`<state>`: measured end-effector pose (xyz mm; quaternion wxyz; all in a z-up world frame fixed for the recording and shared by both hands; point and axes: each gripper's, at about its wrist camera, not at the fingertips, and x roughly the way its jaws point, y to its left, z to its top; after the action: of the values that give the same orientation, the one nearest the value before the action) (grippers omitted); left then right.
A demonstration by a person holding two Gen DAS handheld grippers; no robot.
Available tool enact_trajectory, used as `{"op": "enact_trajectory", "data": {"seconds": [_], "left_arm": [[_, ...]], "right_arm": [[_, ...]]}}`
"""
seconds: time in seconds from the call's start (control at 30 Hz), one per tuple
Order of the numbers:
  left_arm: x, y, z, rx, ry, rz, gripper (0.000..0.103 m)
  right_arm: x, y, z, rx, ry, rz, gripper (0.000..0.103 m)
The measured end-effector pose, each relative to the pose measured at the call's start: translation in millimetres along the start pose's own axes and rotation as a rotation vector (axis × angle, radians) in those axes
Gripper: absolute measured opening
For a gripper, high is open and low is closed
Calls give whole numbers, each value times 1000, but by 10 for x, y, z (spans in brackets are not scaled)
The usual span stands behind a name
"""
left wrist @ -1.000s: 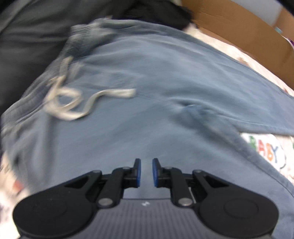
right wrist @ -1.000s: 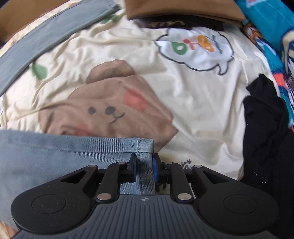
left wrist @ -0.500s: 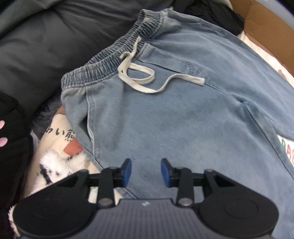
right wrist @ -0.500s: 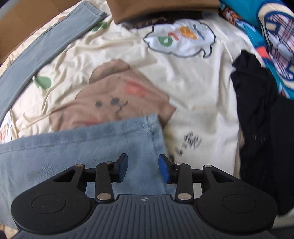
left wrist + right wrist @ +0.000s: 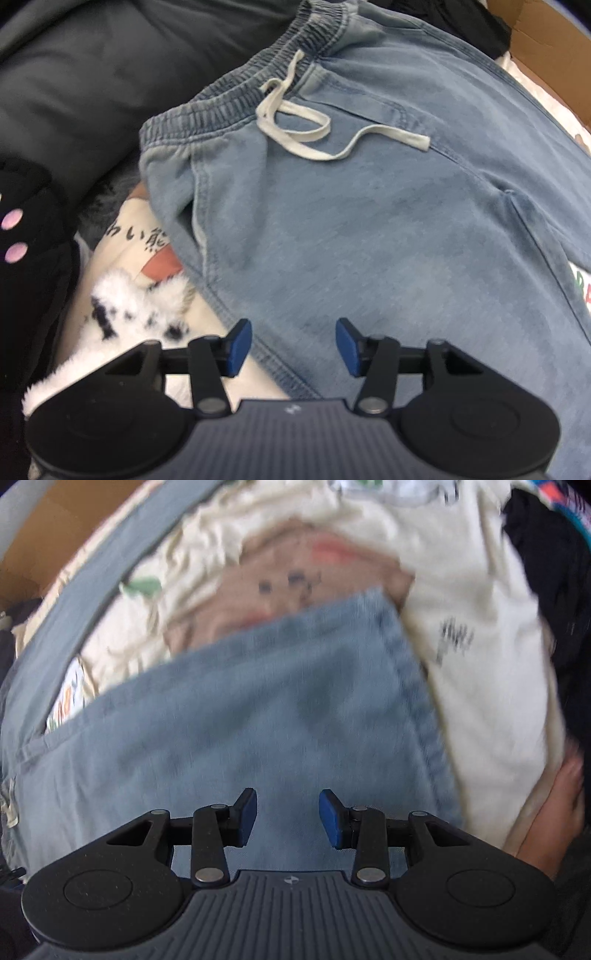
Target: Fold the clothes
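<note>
Left wrist: cardboard box (image 5: 546, 55) beyond jeans (image 5: 369, 221); contents hidden.

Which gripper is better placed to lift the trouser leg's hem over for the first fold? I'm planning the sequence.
Right, probably. The right gripper is open over the leg end, with the hem just ahead. The left gripper is open near the waistband.

Left wrist view: cream printed cotton sheet (image 5: 129, 236) beside the light-blue denim drawstring trousers (image 5: 369, 229) carries black Japanese characters, "い" and "熊" legible, the first one cut off by fabric. At the right edge, same sheet, a white bubble (image 5: 581, 286) with a green "B" and part of a red letter. Right wrist view: dark scribble print (image 5: 452, 638) and orange letters (image 5: 64, 705) on the sheet, too blurred to read.
</note>
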<state>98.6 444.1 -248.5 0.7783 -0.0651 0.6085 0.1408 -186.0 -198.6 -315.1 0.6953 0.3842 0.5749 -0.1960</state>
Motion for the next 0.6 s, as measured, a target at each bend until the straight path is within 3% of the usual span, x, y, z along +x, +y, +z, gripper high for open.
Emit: {"op": "enact_trajectory", "data": {"seconds": [0.3,0.53,0.6], "left_arm": [[-34,306,-49,-70,-10,15,53],[-53,563,259,-96,-77,6,53],[-38,645,379,-94,-99,6,47]], "right_arm": [[327,44,-234,-69,104,-57,44],[342,210,-251,-112,134,-128,44],[319,239,-268,-117,122,-135,44]]}}
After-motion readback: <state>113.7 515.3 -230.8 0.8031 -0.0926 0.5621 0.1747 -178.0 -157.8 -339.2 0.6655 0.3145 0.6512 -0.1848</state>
